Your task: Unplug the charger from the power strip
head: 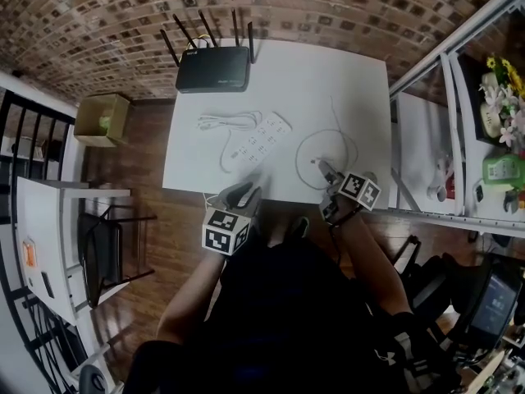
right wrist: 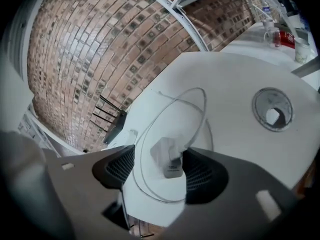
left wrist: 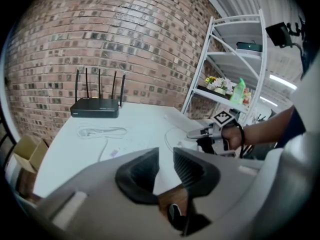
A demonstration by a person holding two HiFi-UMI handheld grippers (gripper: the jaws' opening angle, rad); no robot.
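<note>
**A:** How far along does the unplugging look?

**B:** Done, I'd judge. The charger (right wrist: 167,156) lies flat on the white tabletop (head: 361,97), to the right of the power strip (head: 264,138) and well apart from it. Its thin cable (right wrist: 139,149) loops around it, also right of the power strip.

**A:** Anything plugged into the strip?

**B:** From the head view I see no plug standing in the power strip. It is small in that view, so I wouldn't swear to it. Its own cord (head: 230,121) lies bundled just left of it, and the router (head: 213,68) sits beyond it.

**A:** Are the right tongs (right wrist: 159,159) gripping the charger?

**B:** No, they are released. The jaws stand wide with the charger between them. It lies close against one pad, and the other pad is clear of it.

**A:** And the left tongs (left wrist: 166,151)?

**B:** They are on the near side of the power strip, over the tabletop's edge. The jaws are parted by a narrow gap with nothing in it.

**A:** So what's left?

**B:** Little, I think. The right tongs need to lift clear of the charger.
</note>
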